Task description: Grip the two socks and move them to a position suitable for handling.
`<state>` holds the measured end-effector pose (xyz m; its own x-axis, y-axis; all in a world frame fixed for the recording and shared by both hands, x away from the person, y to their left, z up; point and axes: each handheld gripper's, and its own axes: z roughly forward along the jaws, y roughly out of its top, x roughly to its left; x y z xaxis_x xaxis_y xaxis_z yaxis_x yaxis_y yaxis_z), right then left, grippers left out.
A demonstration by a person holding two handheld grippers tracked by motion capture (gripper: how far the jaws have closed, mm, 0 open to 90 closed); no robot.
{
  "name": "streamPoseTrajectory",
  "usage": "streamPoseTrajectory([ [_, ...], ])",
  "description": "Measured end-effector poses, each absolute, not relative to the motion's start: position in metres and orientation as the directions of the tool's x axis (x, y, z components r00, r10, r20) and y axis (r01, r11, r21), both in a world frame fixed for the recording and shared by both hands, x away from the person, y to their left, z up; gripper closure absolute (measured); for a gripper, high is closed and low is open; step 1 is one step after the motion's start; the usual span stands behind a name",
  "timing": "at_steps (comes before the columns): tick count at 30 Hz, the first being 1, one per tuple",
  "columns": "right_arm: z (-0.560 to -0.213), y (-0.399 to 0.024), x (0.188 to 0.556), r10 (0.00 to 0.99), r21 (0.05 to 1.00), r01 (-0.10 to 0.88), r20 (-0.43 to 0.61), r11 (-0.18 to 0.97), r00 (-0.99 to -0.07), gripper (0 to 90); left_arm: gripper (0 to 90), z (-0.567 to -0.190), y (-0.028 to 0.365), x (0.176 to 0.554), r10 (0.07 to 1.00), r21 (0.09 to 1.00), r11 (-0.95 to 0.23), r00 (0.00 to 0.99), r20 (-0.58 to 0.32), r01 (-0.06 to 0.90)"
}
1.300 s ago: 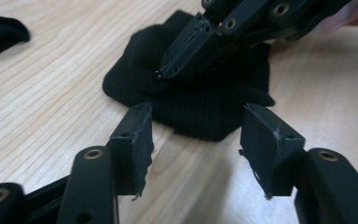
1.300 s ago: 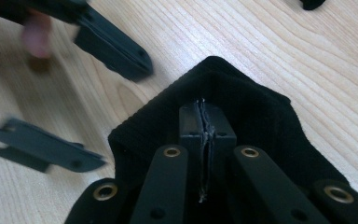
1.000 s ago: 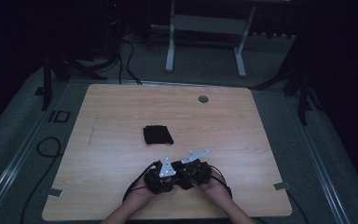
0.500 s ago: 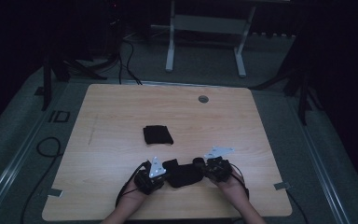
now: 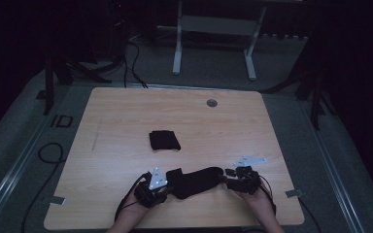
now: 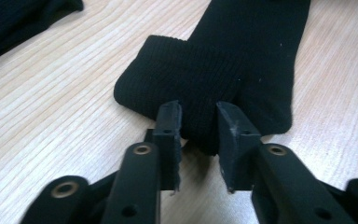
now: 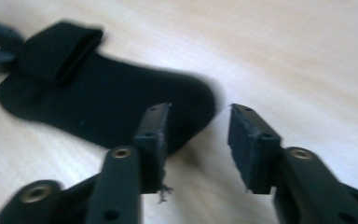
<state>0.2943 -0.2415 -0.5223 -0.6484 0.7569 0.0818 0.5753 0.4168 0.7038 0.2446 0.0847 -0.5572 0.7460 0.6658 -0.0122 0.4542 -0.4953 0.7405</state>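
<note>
Your left gripper (image 6: 198,123) pinched the sock's (image 5: 196,180) cuff at the table's (image 5: 126,121) near edge; your right gripper (image 7: 198,126), jaws just opened, stood empty by its toe.

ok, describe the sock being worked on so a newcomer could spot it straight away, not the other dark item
Start at the wooden table and go to its near edge, between the two hand-held grippers. The black sock lies stretched flat there, one end between the left gripper jaws. Unlike the folded black bundle nearer the table's middle, it is long, spread out and reaches from gripper to gripper.
</note>
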Motion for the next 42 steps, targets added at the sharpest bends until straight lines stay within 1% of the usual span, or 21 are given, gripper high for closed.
streamPoseTrajectory([
  [1, -0.515, -0.243, 0.293, 0.768, 0.718, 0.564, 0.064, 0.409, -0.638, 54.3, 69.7, -0.555, 0.085, 0.243, 0.664, 0.744, -0.494, 0.747, -0.012, 0.451],
  [3, -0.501, -0.243, 0.292, 0.763, 0.742, 0.532, 0.044, 0.407, -0.645, 54.6, 62.2, -0.549, 0.085, 0.242, 0.669, 0.754, -0.479, 0.743, -0.018, 0.449],
  [4, -0.496, -0.242, 0.291, 0.754, 0.751, 0.517, 0.039, 0.410, -0.655, 59.8, 58.9, -0.547, 0.085, 0.242, 0.672, 0.763, -0.463, 0.740, -0.031, 0.452],
  [5, -0.493, -0.240, 0.291, 0.742, 0.757, 0.502, 0.033, 0.419, -0.669, 66.8, 53.5, -0.544, 0.083, 0.242, 0.674, 0.767, -0.457, 0.738, -0.031, 0.450],
  [6, -0.492, -0.236, 0.291, 0.732, 0.760, 0.485, 0.017, 0.433, -0.681, 75.9, 50.7, -0.542, 0.081, 0.243, 0.672, 0.766, -0.466, 0.740, -0.018, 0.442],
  [7, -0.493, -0.232, 0.291, 0.725, 0.760, 0.469, -0.003, 0.449, -0.689, 84.0, 50.7, -0.541, 0.078, 0.244, 0.666, 0.769, -0.469, 0.746, -0.014, 0.434],
  [8, -0.495, -0.228, 0.292, 0.710, 0.758, 0.459, -0.009, 0.464, -0.704, 89.7, 50.7, -0.541, 0.074, 0.245, 0.657, 0.769, -0.477, 0.754, -0.009, 0.425],
  [12, -0.517, -0.211, 0.305, 0.669, 0.705, 0.476, 0.002, 0.526, -0.743, 89.9, 50.7, -0.547, 0.056, 0.253, 0.635, 0.742, -0.529, 0.772, 0.025, 0.411],
  [15, -0.529, -0.205, 0.310, 0.666, 0.677, 0.482, -0.016, 0.556, -0.746, 89.8, 50.7, -0.552, 0.050, 0.258, 0.638, 0.731, -0.537, 0.770, 0.026, 0.420],
  [17, -0.539, -0.202, 0.313, 0.656, 0.656, 0.478, -0.034, 0.584, -0.754, 89.8, 50.9, -0.557, 0.046, 0.263, 0.639, 0.716, -0.557, 0.768, 0.046, 0.421],
  [18, -0.547, -0.200, 0.314, 0.652, 0.630, 0.484, -0.047, 0.607, -0.757, 89.8, 52.5, -0.562, 0.044, 0.266, 0.637, 0.703, -0.571, 0.769, 0.054, 0.424],
  [20, -0.550, -0.200, 0.314, 0.650, 0.622, 0.488, -0.045, 0.613, -0.759, 89.8, 56.8, -0.565, 0.044, 0.267, 0.624, 0.707, -0.579, 0.778, 0.064, 0.406],
  [22, -0.552, -0.201, 0.313, 0.647, 0.626, 0.485, -0.041, 0.611, -0.761, 89.8, 56.8, -0.564, 0.045, 0.268, 0.629, 0.710, -0.576, 0.774, 0.068, 0.406],
  [23, -0.552, -0.203, 0.313, 0.653, 0.626, 0.497, -0.025, 0.601, -0.757, 89.8, 70.5, -0.563, 0.046, 0.268, 0.633, 0.717, -0.563, 0.772, 0.054, 0.412],
  [24, -0.553, -0.203, 0.314, 0.653, 0.628, 0.496, -0.024, 0.599, -0.757, 89.8, 75.7, -0.561, 0.047, 0.267, 0.643, 0.728, -0.546, 0.764, 0.047, 0.414],
  [27, -0.552, -0.204, 0.314, 0.657, 0.626, 0.499, -0.029, 0.599, -0.753, 89.8, 80.6, -0.554, 0.055, 0.262, 0.672, 0.763, -0.498, 0.740, 0.039, 0.412],
  [31, -0.553, -0.207, 0.315, 0.665, 0.628, 0.505, -0.025, 0.592, -0.747, 89.8, 83.5, -0.548, 0.071, 0.251, 0.708, 0.790, -0.462, 0.704, 0.055, 0.402],
  [36, -0.552, -0.208, 0.312, 0.672, 0.626, 0.509, -0.032, 0.590, -0.740, 89.7, 83.5, -0.545, 0.103, 0.240, 0.776, 0.824, -0.357, 0.631, 0.000, 0.440],
  [39, -0.553, -0.211, 0.308, 0.672, 0.633, 0.520, -0.001, 0.574, -0.741, 87.8, 81.8, -0.548, 0.120, 0.238, 0.788, 0.805, -0.323, 0.612, -0.063, 0.498],
  [40, -0.553, -0.213, 0.306, 0.673, 0.639, 0.523, 0.011, 0.564, -0.739, 84.7, 78.7, -0.551, 0.122, 0.236, 0.786, 0.788, -0.340, 0.615, -0.062, 0.514],
  [42, -0.553, -0.214, 0.305, 0.675, 0.640, 0.526, 0.016, 0.561, -0.738, 82.7, 78.1, -0.558, 0.126, 0.232, 0.785, 0.764, -0.363, 0.617, -0.058, 0.533],
])
